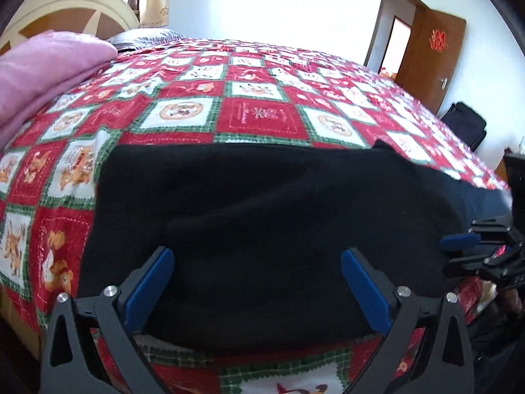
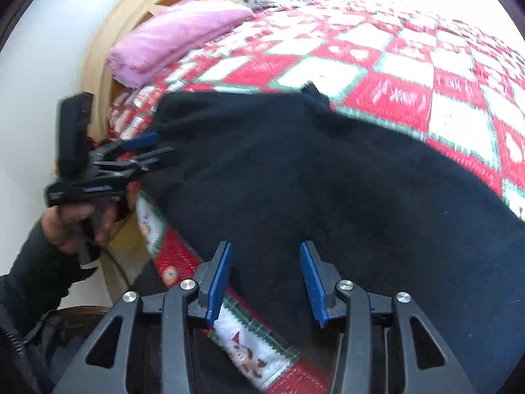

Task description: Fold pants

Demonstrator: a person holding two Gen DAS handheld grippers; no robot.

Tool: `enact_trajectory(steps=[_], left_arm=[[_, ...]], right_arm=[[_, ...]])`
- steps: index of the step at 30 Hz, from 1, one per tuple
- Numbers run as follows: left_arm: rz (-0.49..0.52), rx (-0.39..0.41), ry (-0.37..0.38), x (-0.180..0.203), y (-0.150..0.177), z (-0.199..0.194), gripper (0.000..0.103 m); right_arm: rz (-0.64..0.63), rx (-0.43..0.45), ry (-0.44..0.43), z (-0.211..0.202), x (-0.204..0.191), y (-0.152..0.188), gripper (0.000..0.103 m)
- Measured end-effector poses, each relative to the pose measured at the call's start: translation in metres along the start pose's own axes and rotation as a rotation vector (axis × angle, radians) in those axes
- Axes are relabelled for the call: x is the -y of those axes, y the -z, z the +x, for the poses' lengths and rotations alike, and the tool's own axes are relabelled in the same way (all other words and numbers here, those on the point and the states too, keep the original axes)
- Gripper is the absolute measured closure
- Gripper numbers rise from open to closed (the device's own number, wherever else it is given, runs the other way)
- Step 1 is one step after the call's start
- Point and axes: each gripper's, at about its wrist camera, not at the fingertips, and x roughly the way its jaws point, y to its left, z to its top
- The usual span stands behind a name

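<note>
A: Bedroom, daytime. Black pants (image 1: 262, 203) lie spread flat on a red, white & green checked quilt (image 1: 256, 108), near the bed's front edge.

B: Left gripper (image 1: 257, 282)?

A: Jaws spread wide, blue pads apart, poised just over the near hem of the pants. Nothing between them.

B: Right gripper (image 2: 265, 275)?

A: Jaws parted too, narrower gap, empty, pointing across the black cloth & the quilt's edge. Picture is motion-blurred.

B: Do the two see each other?

A: Yes. The right one shows at the far right of the left-wrist view; the left one appears at the left of the right-wrist view, gripped by a hand (image 2: 70, 226) in a dark sleeve.

B: Anything else on the bed?

A: A pink blanket (image 1: 46, 72), folded, by the cream headboard (image 1: 70, 3). A brown door (image 1: 430, 55) stands open beyond.
</note>
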Motion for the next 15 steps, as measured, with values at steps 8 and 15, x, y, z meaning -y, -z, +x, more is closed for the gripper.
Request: enact_trajectory(steps=[8, 15], left_arm=[[0.065, -0.026, -0.063, 0.007, 0.005, 0.004, 0.0], [0.07, -0.036, -0.079, 0.01, 0.004, 0.004, 0.0]], right_arm=[[-0.005, 0.035, 0.115, -0.027, 0.002, 0.005, 0.058], [0.15, 0.063, 0.261, -0.07, 0.067, 0.031, 0.057]])
